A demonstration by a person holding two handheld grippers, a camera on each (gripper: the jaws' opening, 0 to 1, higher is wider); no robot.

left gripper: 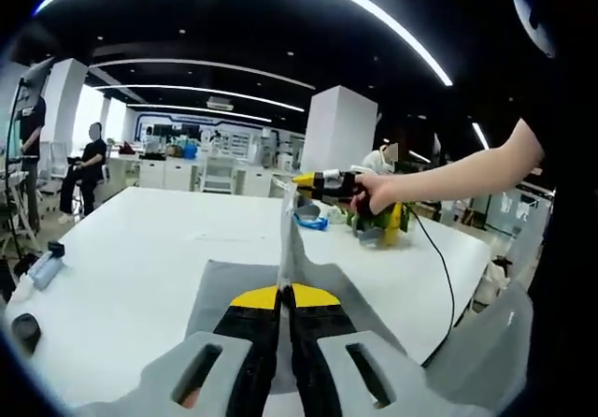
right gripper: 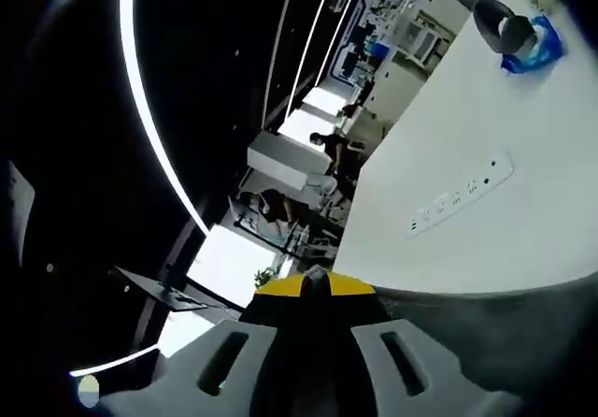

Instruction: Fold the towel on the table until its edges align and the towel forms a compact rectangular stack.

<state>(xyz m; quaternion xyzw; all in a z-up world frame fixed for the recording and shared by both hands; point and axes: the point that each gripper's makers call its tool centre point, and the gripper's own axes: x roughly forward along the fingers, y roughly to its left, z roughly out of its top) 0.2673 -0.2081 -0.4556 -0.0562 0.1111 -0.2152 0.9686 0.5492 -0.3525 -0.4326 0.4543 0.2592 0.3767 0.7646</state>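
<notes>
A grey towel (left gripper: 313, 291) lies partly on the white table (left gripper: 140, 258), with one edge lifted into a thin taut vertical line. My left gripper (left gripper: 285, 295) is shut on the near end of that raised edge. The right gripper (left gripper: 308, 181), held by a person's hand, grips the far end of the edge above the table. In the right gripper view my right gripper (right gripper: 315, 284) is shut on a corner of the grey towel (right gripper: 495, 337), which spreads to the lower right over the white table (right gripper: 523, 221). That view is rolled steeply.
A blue and grey object (left gripper: 309, 216) and a green and yellow tool (left gripper: 383, 225) with a black cable lie at the table's far side. Small dark items (left gripper: 37, 272) sit at the left edge. A white power strip (right gripper: 462, 195) lies on the table. People stand far left.
</notes>
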